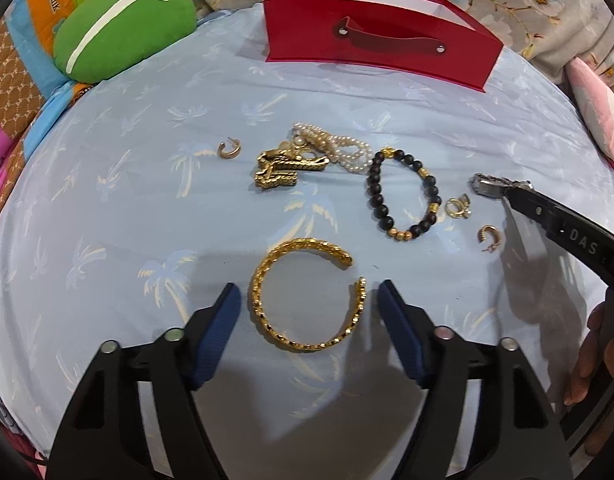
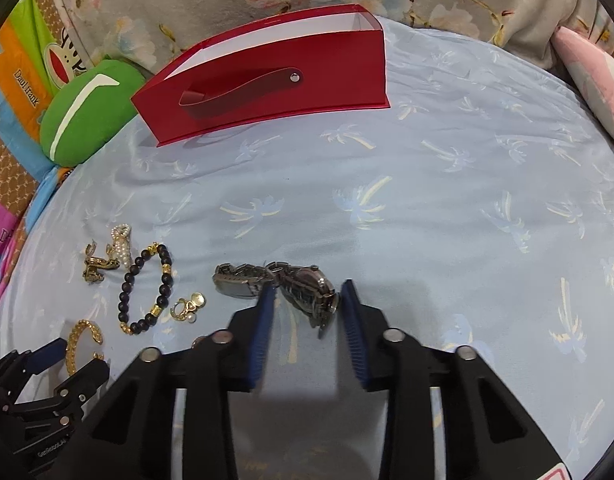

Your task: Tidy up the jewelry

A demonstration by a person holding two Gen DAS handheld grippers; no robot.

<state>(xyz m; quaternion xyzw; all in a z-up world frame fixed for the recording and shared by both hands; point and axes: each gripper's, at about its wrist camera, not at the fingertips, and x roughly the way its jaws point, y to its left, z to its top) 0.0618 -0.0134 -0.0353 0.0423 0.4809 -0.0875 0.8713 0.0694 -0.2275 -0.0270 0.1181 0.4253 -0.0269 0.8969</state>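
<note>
A gold open bangle lies flat on the blue palm-print cloth. My left gripper is open, its blue pads on either side of the bangle with a thin gap each side. A silver metal wristwatch lies to the right, and my right gripper is shut on it, blue pads against band and case. Between them lie a black-and-gold bead bracelet, pearl strands, a gold chain heap, and small gold earrings. A red open-topped box stands at the back.
A green cushion sits at the back left, a pink pillow at the right edge. One gold hoop earring lies alone at the left, another near the right gripper. A hand shows at the lower right.
</note>
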